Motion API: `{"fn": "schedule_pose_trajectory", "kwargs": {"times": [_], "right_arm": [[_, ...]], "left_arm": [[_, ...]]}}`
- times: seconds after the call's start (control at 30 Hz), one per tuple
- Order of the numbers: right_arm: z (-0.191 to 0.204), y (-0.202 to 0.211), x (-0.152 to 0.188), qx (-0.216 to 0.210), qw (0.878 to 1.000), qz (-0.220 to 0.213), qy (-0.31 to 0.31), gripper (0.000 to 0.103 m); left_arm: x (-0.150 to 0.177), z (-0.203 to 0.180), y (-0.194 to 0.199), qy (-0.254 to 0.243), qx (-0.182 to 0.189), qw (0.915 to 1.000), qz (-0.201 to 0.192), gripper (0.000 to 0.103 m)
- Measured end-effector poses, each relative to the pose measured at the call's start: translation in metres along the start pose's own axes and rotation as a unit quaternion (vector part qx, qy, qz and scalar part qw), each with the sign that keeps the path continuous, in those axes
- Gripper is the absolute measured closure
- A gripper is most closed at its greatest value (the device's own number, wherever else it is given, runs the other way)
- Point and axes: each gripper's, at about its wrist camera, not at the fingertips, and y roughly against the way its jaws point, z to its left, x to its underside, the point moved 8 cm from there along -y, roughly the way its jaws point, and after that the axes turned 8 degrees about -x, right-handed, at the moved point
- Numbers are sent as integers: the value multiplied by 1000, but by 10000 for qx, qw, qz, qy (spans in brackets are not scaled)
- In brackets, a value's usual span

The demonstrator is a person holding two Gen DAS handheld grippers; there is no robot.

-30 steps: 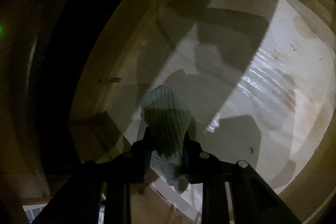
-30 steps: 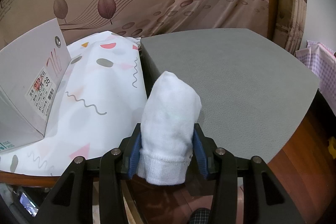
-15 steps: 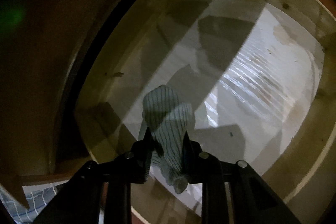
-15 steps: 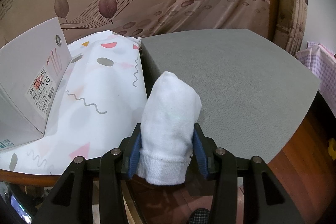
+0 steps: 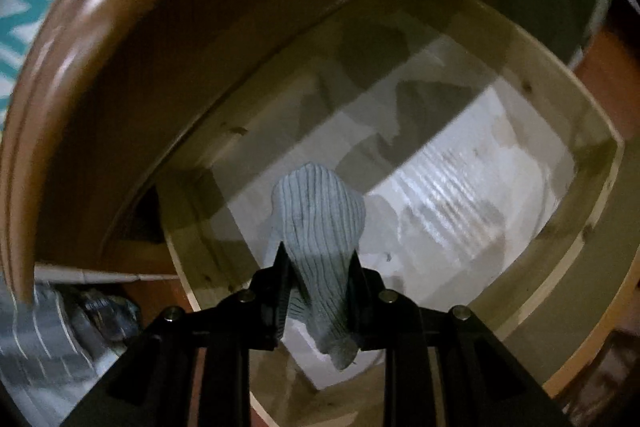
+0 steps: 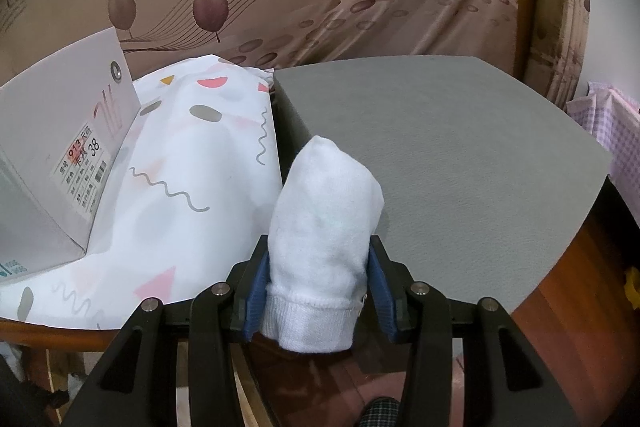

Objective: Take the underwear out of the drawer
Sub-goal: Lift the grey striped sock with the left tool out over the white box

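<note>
Gripping a rolled, grey pinstriped cloth bundle, the left gripper hangs above the pale wooden drawer, whose white lined floor lies beyond the jaws. The right gripper is clenched on a white knitted bundle over a grey felt mat, with patterned white fabric left of its jaws.

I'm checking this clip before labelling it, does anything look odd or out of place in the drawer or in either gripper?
Nothing is spilled or broken. One oddity: the drawer shows only a bare, stained white bottom, and both grippers hold sock-like pieces, the left gripper a striped grey sock and the right gripper a white sock, not obvious underwear.
</note>
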Motion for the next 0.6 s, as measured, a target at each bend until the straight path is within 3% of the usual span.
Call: {"fn": "schedule_pose_trajectory", "kwargs": {"times": [0.27, 0.6], "right_arm": [[0, 1, 0, 24, 10000, -19, 36, 60], [0, 2, 0, 142, 9997, -87, 150, 61]], "left_arm": [[2, 9, 16, 927, -93, 9956, 25, 79], [7, 29, 36, 1639, -298, 9860, 15, 79]]}}
